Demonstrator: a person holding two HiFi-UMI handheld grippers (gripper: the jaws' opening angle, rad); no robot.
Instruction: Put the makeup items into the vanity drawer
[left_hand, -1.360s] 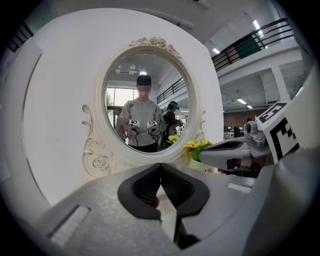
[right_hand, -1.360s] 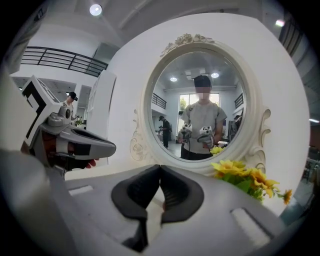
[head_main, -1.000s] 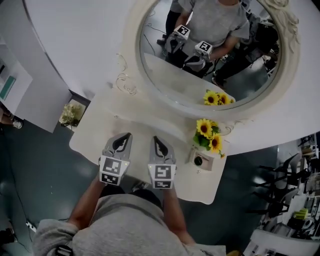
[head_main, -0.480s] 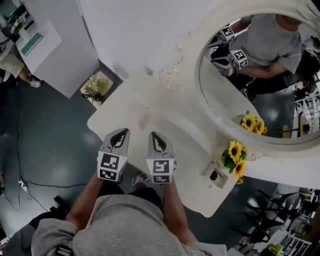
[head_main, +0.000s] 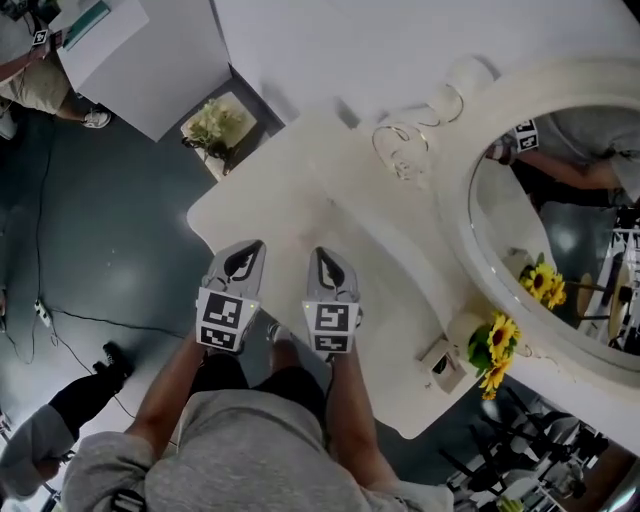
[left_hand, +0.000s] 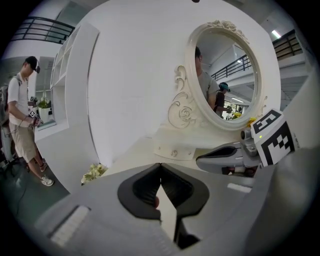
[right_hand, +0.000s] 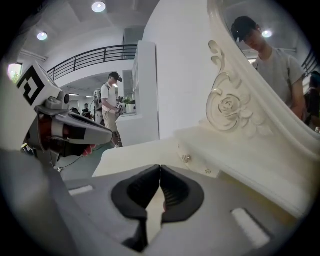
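L claw (left_hand: 160, 165), R claw (right_hand: 160, 167) (both shut) w/ vanity drawer (right_hand: 196, 161) just ahead.

Grey T-shirt (head_main: 250, 450), grey left gripper (head_main: 242, 262), right gripper (head_main: 328, 268)

Matt vanity (head_main: 300, 200), glossy mirror (head_main: 560, 220)
I'm seeing smooth cream paint there; left gripper (head_main: 248, 246) and right gripper (head_main: 322, 253) are showing matt grey plastic.

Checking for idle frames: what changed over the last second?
The head view swung: the mirror and sunflowers slid to the picture's right. Nothing taken hold of or let go. The left gripper and right gripper stayed side by side at the near edge of the vanity top, both shut.
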